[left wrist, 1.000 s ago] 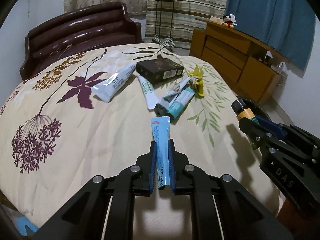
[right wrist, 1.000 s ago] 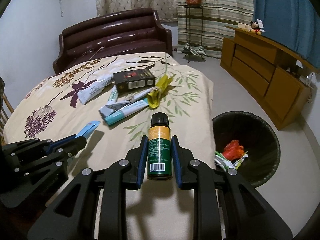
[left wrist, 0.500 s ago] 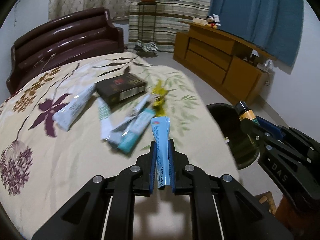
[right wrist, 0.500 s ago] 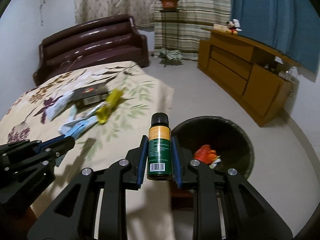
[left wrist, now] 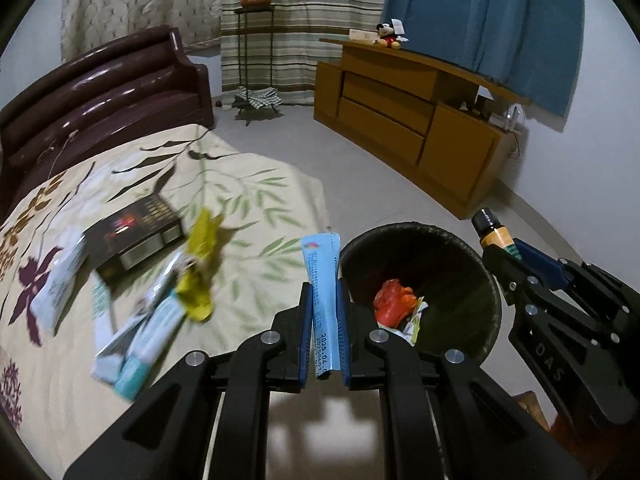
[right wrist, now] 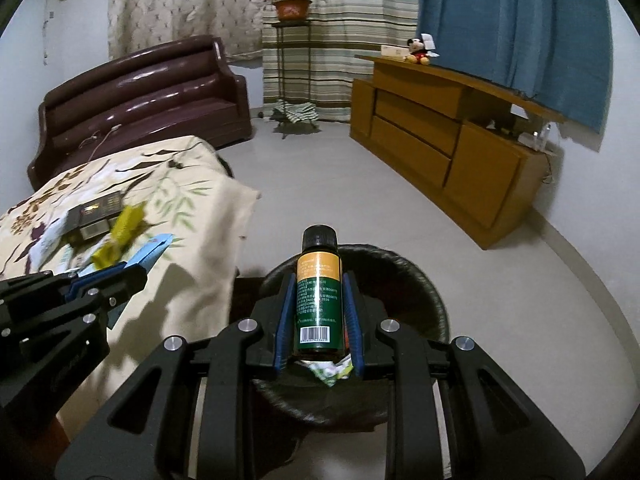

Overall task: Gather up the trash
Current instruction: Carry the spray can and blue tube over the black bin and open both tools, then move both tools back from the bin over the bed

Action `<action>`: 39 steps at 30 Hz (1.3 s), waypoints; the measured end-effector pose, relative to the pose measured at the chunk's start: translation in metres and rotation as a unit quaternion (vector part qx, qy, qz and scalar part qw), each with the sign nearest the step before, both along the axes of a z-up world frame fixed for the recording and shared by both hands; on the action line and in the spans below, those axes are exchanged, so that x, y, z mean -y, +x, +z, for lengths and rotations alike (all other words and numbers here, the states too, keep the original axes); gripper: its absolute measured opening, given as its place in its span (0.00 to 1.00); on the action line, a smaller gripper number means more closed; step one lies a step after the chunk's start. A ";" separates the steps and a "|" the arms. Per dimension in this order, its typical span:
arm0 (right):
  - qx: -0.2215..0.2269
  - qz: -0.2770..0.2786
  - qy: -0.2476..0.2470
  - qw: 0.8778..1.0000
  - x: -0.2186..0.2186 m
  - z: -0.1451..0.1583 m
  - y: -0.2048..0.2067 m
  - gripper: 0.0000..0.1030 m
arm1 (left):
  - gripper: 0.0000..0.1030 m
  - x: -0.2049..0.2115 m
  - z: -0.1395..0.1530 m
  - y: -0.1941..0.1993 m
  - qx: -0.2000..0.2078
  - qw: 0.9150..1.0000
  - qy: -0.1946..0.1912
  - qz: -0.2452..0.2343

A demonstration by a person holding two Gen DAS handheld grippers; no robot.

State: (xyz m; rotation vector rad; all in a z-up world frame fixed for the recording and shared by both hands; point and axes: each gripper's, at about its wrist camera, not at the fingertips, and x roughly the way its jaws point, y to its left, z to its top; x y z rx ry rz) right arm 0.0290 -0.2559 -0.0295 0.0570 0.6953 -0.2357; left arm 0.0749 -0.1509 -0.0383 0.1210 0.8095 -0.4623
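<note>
My left gripper [left wrist: 324, 300] is shut on a light blue sachet [left wrist: 322, 272], held at the bed's edge beside the black trash bin [left wrist: 480, 276]. My right gripper [right wrist: 319, 296] is shut on a small green bottle [right wrist: 319, 300] with an orange band and a black cap, held over the bin [right wrist: 420, 280]. Inside the bin lie a red wrapper [left wrist: 394, 300] and pale scraps. On the floral bedspread [left wrist: 248, 200] remain a black box [left wrist: 136, 236], a yellow wrapper [left wrist: 200, 264], and several white and teal tubes [left wrist: 148, 328]. The other gripper shows at each view's side.
A brown sofa [right wrist: 140, 96] stands behind the bed. A wooden dresser [right wrist: 440, 140] with a plush toy [right wrist: 418, 52] lines the right wall. A plant stand [right wrist: 290, 72] stands before striped curtains. Grey floor [right wrist: 500, 300] surrounds the bin.
Both grippers have swung to the right, off the bed toward the bin, each keeping its item. The bin now lies under the bottle and right beside the sachet.
</note>
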 end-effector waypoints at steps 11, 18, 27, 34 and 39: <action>-0.004 -0.030 0.006 1.000 0.043 -0.013 0.015 0.22 | 0.12 0.046 -0.013 0.029 -0.005 1.000 0.023 -0.015; -0.004 -0.041 0.012 0.999 0.057 -0.019 0.023 0.23 | 0.20 0.061 -0.015 0.036 -0.008 0.999 0.033 -0.027; 0.000 -0.048 0.018 0.999 0.061 -0.021 0.023 0.32 | 0.36 0.057 -0.014 0.036 -0.007 1.000 0.024 -0.017; 0.003 -0.045 0.021 0.999 0.054 -0.016 0.020 0.33 | 0.41 0.049 -0.009 0.032 -0.008 1.000 0.017 -0.012; 0.002 -0.034 0.028 0.999 0.040 -0.014 0.020 0.33 | 0.42 0.034 -0.004 0.029 -0.008 1.000 0.015 -0.005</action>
